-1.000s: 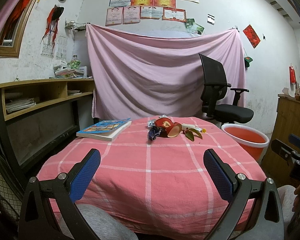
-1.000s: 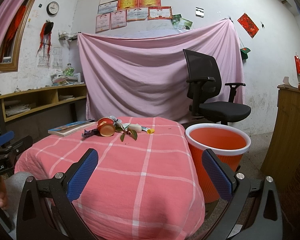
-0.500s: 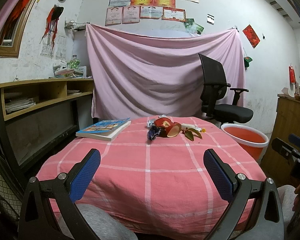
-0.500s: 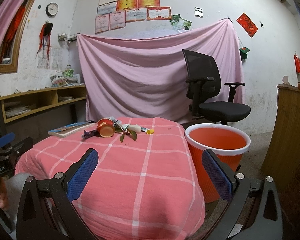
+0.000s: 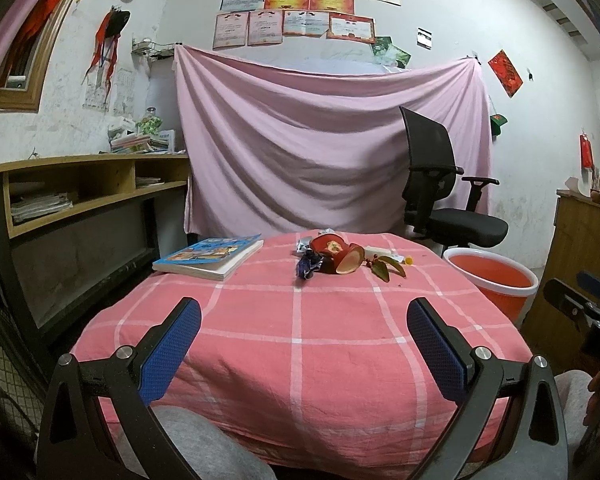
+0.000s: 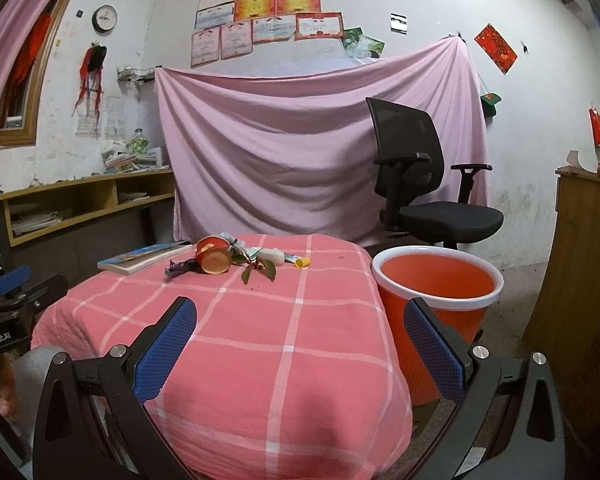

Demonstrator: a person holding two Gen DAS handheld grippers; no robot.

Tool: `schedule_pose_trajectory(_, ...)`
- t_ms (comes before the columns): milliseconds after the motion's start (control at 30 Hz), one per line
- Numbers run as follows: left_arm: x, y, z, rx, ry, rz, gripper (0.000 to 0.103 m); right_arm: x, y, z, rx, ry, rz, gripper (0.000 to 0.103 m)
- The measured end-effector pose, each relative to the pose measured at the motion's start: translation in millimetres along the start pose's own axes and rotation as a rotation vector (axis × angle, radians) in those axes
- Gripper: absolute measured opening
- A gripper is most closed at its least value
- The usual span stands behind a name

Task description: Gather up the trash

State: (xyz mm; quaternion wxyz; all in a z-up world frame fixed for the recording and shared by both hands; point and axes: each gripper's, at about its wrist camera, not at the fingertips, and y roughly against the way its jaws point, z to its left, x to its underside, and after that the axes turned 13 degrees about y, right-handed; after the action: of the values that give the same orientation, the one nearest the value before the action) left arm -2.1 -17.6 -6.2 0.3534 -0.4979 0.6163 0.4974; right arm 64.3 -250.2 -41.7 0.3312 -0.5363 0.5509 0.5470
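The trash (image 5: 342, 258) lies in one small heap on the far half of the pink checked tablecloth (image 5: 300, 344), just beside the book (image 5: 210, 254) and well apart from both grippers, which we hold back at the near edge. From the left gripper (image 5: 304, 354) the heap sits almost straight ahead; from the right gripper (image 6: 300, 346) it lies ahead and off toward the book. We judge neither hand clearly nearer, though the right one has the orange bucket (image 6: 436, 280) close beside it on the floor. In the heap, the tipped red cup (image 5: 338, 256) lies on its side with its open mouth turned toward us and away from the book, so its long axis runs slantwise across the cloth; a dark crumpled wrapper (image 5: 308, 268) touches it on the book side, and leaves (image 5: 386, 266) and a yellow-capped tube (image 6: 296, 258) trail off on the bucket side. Both grippers stand spread wide with nothing between their blue pads (image 5: 172, 354) (no contact with anything yet). Of writing, we can read only part of a white label on the left handle in the right view, something like "enRobot.AI"; the book cover and the wall certificates (image 5: 300, 12) are too small to read.
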Motion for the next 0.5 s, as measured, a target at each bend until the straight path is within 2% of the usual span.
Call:
schedule_pose_trajectory(300,-11.2,2.0,12.1,-0.022,0.056,-0.039,0.101,-5.0,-1.1,11.3,-0.027,0.021,-0.009,0.103)
schedule_pose_trajectory(500,-30.3,-6.9,14.7,-0.029,0.062,-0.116,0.101,-15.2,-12.0,2.6,-0.068,0.012,-0.016,0.103)
